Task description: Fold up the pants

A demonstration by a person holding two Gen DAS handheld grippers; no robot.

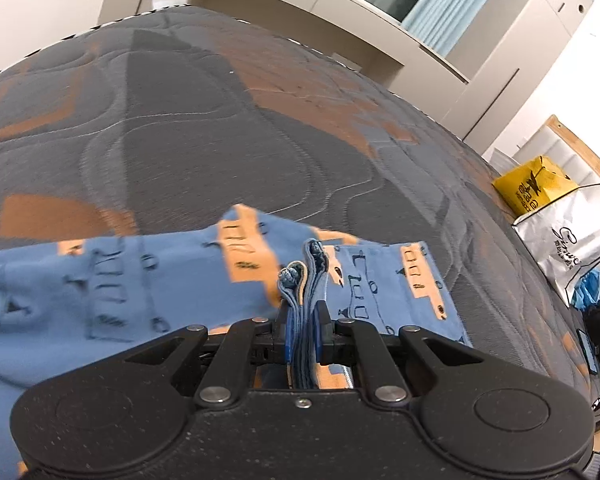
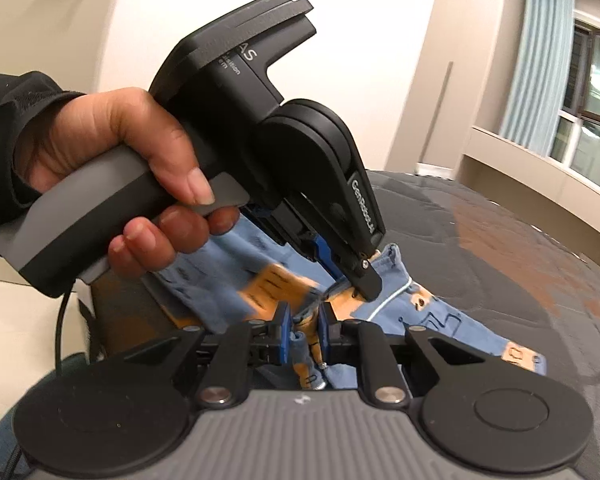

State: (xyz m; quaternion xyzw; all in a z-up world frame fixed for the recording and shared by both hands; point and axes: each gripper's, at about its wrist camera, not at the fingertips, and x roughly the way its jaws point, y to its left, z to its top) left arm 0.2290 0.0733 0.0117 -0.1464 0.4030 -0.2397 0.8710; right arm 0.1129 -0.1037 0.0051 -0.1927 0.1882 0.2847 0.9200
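1. Both jaws nearly closed, each pinching cloth. My left gripper [image 1: 303, 340] has its blue pads clamped on a stack of several layers of the pants [image 1: 148, 276]; the folded edges stick up past the fingertips.
2. My right gripper [image 2: 304, 338] is nipped on a bunched blue-and-orange fold of the same pants [image 2: 432, 312], a white cord running just beside the pads.
3. Right wrist view: left gripper [image 2: 364, 280] sits close ahead of my right one, tips down on the cloth. A hand [image 2: 112, 160] in a dark sleeve [image 2: 8, 104] wraps its grey handle.
4. Readable on that gripper's arm: "GenRobot"-style lettering; on the housing "AS" plus small print too blurred to read.
5. Pants are blue with orange blocks and dark line drawings, spread over the mattress [image 1: 220, 120], which is grey quilted with orange patches. Cloth is motion-blurred on the left.
6. Right of the mattress in the left wrist view: yellow bag [image 1: 536, 186] with black print I can't make out, and a white bag [image 1: 576, 240] with script lettering, partly legible only.
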